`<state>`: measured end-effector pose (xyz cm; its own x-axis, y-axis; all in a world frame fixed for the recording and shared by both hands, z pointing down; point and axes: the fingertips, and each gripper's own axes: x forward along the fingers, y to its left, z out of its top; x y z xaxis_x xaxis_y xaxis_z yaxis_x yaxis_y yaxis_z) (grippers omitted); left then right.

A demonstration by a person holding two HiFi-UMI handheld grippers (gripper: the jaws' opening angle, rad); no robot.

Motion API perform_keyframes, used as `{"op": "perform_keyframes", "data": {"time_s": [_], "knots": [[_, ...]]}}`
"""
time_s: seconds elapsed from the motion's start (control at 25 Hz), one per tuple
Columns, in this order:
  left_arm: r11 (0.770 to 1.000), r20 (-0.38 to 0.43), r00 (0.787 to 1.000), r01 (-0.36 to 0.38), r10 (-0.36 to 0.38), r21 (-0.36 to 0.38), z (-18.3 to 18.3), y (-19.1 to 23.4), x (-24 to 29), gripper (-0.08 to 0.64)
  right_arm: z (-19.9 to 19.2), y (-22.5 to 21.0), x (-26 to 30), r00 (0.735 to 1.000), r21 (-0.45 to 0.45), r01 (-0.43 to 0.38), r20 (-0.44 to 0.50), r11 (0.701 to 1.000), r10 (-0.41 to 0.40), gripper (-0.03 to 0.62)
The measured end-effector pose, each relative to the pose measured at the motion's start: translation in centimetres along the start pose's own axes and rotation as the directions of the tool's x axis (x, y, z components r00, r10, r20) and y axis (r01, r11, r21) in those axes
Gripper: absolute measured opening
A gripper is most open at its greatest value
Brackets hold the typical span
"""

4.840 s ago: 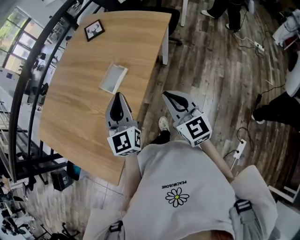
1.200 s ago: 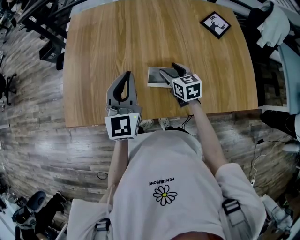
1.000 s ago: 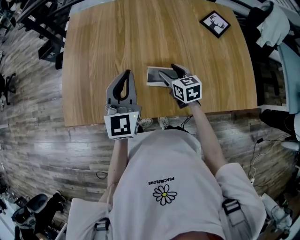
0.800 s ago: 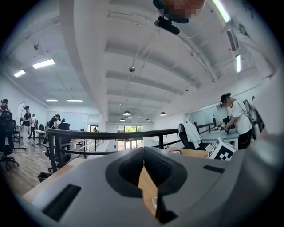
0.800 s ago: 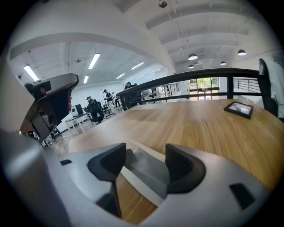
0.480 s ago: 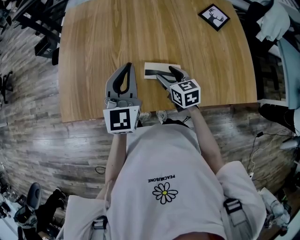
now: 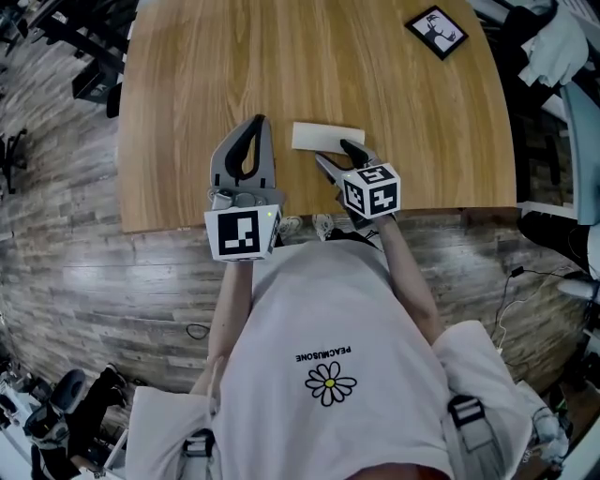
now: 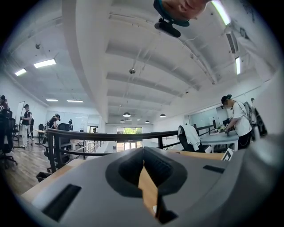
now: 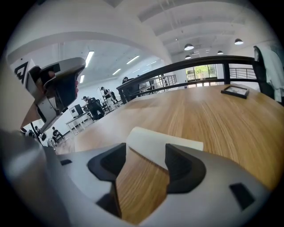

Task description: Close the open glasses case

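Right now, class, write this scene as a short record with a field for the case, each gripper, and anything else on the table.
glasses case: white, flat on the wooden table, lid down, looks closed
right gripper: jaws apart, just short of the case, holding nothing
left gripper: jaws together, empty, off to the case's left
other item: picture frame, far corner

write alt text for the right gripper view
The right gripper, jaws open and empty, points at a white glasses case lying flat just ahead on a wooden table, its lid apparently down. The left gripper is raised at upper left, and a framed picture lies far back at right.
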<state>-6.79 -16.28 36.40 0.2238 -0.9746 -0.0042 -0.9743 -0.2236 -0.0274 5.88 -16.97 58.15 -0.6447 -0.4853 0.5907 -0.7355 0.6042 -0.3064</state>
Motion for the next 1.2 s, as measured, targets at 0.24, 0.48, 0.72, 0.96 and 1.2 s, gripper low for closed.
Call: {"op": "perform_keyframes", "data": {"time_s": [0.24,0.48,0.72,0.96,1.2], "knots": [[1.0,-0.013,1.0,-0.023,0.023,-0.001,-0.2,0.3,-0.2,0.017,0.0,-0.1,0.0,1.0,-0.003,-0.009,-0.009,1.0,0.009,0.264],[1.0,-0.001,1.0,-0.017,0.017,-0.003,-0.1,0.2,0.2,0.017,0.4,-0.2,0.0,1.0,-0.001,-0.007,-0.001,1.0,0.007,0.264],[1.0,-0.007,1.0,-0.004,0.004,0.008,0.1,-0.2,0.7,0.017,7.4,-0.6,-1.7,0.988,-0.04,0.014,0.157,0.999,-0.007,0.264],[0.999,0.043,0.999,0.019,-0.021,0.029,1.8,-1.4,1.2,0.017,15.5,-0.5,-6.8,0.913,-0.094,0.119,0.401,0.988,-0.072,0.227],[1.0,0.071,0.997,0.022,-0.024,0.02,3.2,-1.4,1.4,0.017,17.3,1.0,-10.9,0.828,-0.115,0.22,0.548,0.969,-0.123,0.072]]}}
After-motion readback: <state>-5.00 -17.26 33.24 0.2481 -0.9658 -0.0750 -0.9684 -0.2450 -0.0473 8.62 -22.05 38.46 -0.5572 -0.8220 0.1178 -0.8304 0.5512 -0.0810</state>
